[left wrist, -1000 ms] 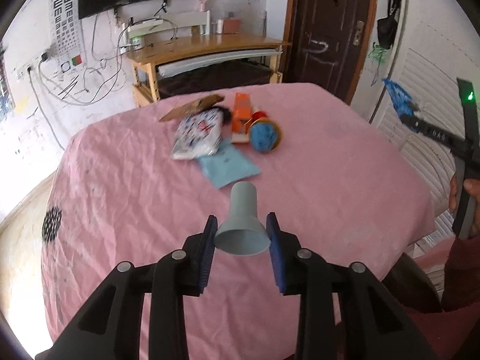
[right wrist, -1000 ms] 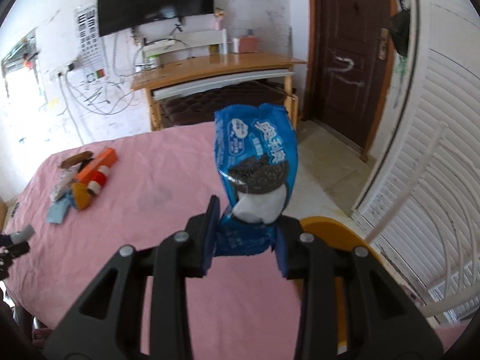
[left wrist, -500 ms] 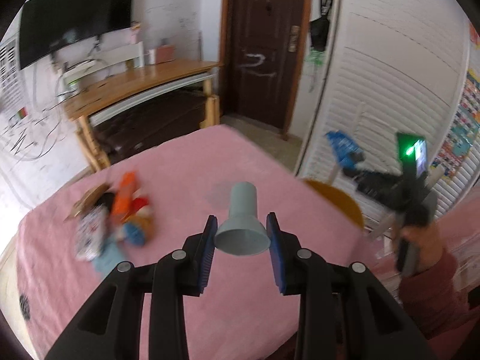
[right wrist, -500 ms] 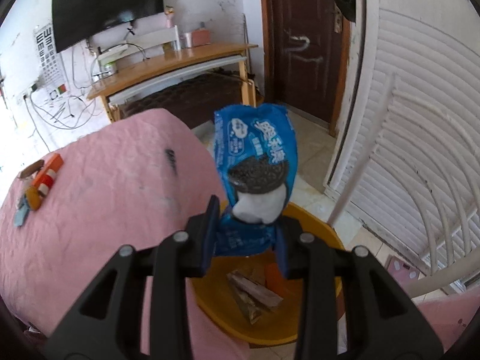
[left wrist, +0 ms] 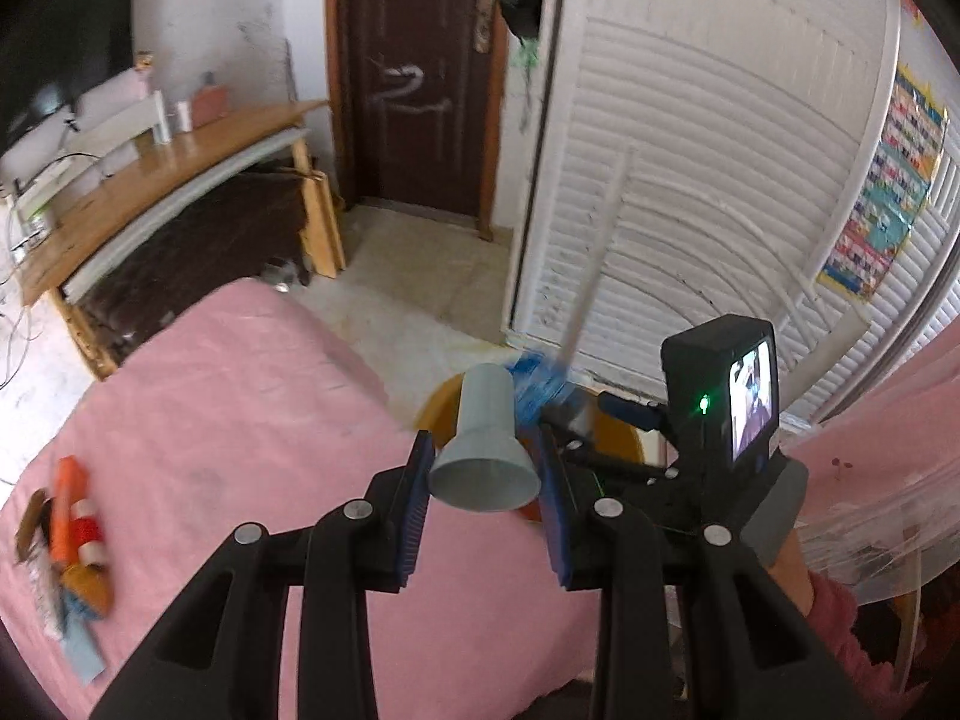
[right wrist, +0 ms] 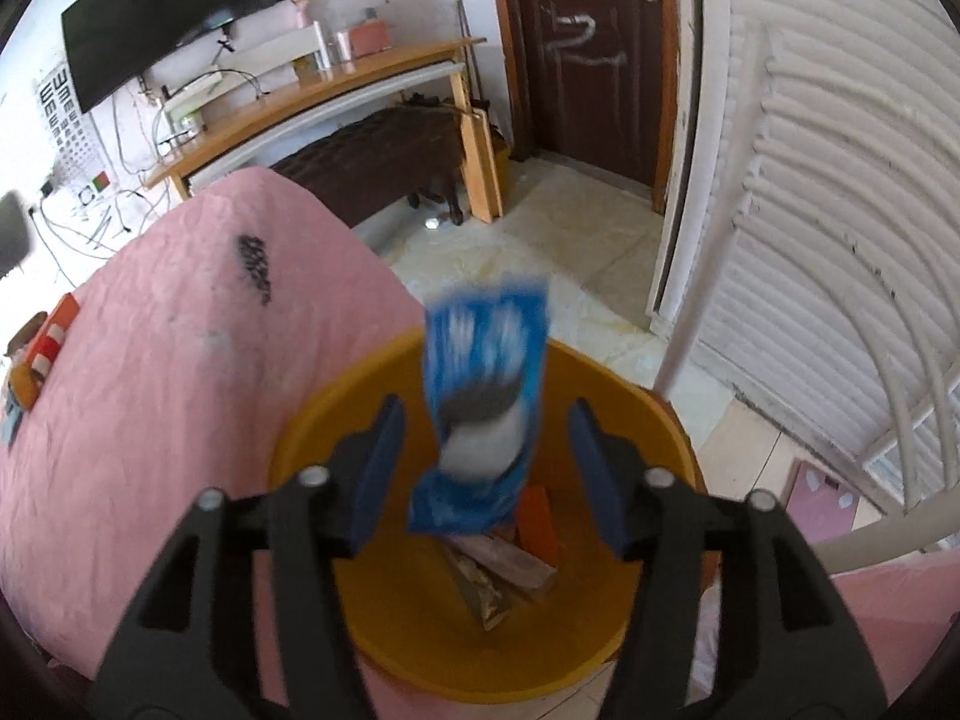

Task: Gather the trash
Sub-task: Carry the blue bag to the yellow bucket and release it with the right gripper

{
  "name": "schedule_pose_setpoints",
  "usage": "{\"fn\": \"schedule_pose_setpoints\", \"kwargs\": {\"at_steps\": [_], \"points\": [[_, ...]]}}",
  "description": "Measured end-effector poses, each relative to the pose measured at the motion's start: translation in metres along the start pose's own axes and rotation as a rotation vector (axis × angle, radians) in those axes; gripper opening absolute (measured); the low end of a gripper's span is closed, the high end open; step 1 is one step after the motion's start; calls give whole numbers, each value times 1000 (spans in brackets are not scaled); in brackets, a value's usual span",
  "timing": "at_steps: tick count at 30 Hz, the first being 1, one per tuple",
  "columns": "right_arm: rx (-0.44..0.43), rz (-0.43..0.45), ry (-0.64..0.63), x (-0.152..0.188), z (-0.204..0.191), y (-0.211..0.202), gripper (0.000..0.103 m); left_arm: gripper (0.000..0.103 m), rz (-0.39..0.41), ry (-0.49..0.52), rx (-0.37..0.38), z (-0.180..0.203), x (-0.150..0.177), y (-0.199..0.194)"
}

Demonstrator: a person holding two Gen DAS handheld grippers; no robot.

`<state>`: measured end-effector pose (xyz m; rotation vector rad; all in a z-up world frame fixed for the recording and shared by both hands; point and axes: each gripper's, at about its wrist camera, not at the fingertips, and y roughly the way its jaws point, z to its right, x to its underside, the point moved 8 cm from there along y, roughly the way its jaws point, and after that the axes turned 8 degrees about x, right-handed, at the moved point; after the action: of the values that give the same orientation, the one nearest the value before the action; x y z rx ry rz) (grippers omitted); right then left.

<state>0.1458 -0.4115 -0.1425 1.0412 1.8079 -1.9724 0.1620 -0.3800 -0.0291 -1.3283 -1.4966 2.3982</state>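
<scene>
Two grippers are working beside a pink table (left wrist: 240, 420). Right gripper (right wrist: 486, 456) is hanging with jaws spread wide above the yellow bin (right wrist: 654, 420), and the blue wrapper (right wrist: 486, 396), blurred, long axis upright, is dropping between them toward the scraps inside. Left gripper (left wrist: 483, 504) is clamping a grey cup (left wrist: 486, 456) by its rim, base pointing far; the bin (left wrist: 624, 444) is lying just beyond it, slightly right.

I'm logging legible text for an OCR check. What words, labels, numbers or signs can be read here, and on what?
"E" symbols in rows: eye chart on the wall beside the TV.
Blue cookie wrapper: print motion-blurred, unreadable.
Colourful poster on the louvered doors: too small to read.
White scrawl on the brown door: no legible word.
Dark print on the pink cloth: unreadable.
</scene>
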Motion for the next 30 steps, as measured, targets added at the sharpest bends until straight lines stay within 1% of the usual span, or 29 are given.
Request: {"fn": "schedule_pose_setpoints", "kwargs": {"at_steps": [3, 6, 8, 9, 10, 11, 12, 15, 17, 24, 26, 29, 30], "points": [[-6, -6, 40, 2, 16, 5, 58, 29, -36, -11, 15, 9, -7, 29], [-18, -17, 112, 5, 38, 10, 58, 29, -57, -57, 30, 10, -10, 52], [-20, -24, 159, 8, 54, 14, 58, 31, -69, -90, 42, 9, -12, 67], [-20, -25, 176, 9, 59, 15, 58, 37, -72, -104, 41, 7, -12, 71], [-21, -25, 191, 10, 64, 14, 58, 46, -74, -119, 46, 5, -12, 76], [-19, -26, 205, 11, 69, 15, 58, 51, -78, -128, 53, 5, -12, 80], [-16, -26, 215, 12, 72, 15, 58, 59, -82, -133, 56, 5, -11, 83], [-21, -28, 242, 11, 79, 19, 59, 60, -85, -137, 47, 3, -9, 87], [-25, -26, 241, 10, 78, 18, 59, 60, -86, -151, 50, 1, -7, 85], [-36, 17, 177, -4, 56, 0, 59, 60, -35, -187, 29, -18, -5, 59], [-45, 32, 146, -10, 43, -7, 59, 60, -8, -202, 18, -29, -6, 45], [-61, 55, 88, -22, 20, -17, 65, 60, 41, -228, -8, -52, -3, 19], [-70, 64, 69, -26, 11, -20, 65, 61, 59, -241, -24, -64, -2, 8]]}}
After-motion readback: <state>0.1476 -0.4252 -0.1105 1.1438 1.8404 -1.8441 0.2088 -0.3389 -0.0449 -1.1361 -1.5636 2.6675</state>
